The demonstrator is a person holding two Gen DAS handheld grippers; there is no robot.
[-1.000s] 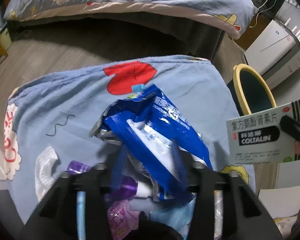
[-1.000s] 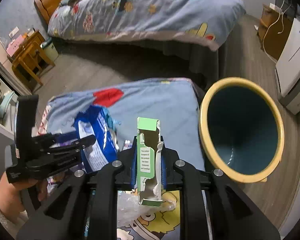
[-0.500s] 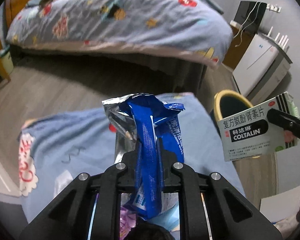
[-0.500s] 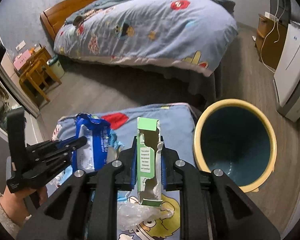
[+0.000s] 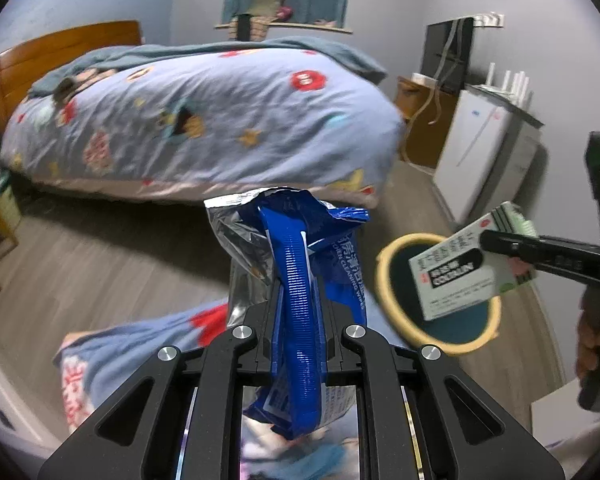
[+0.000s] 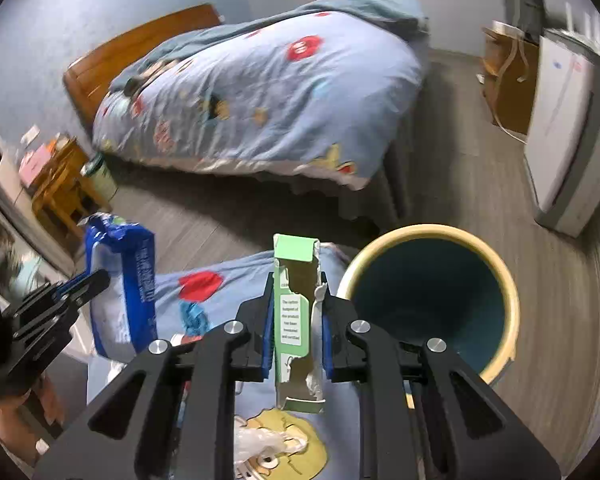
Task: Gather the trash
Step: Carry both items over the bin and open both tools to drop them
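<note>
Trash is half gathered: my left claw (image 5: pixel 296 320) pinches the blue wipes packet (image 5: pixel 300 272), my right claw (image 6: pixel 296 336) clamps the torn green carton (image 6: pixel 296 320); neither is in the bin (image 6: pixel 500 280) yet, and more litter lies on the desk (image 6: pixel 228 292).

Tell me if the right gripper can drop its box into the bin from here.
Probably yes: the right gripper, shut on the green box, sits beside the open bin, with nothing between.
</note>
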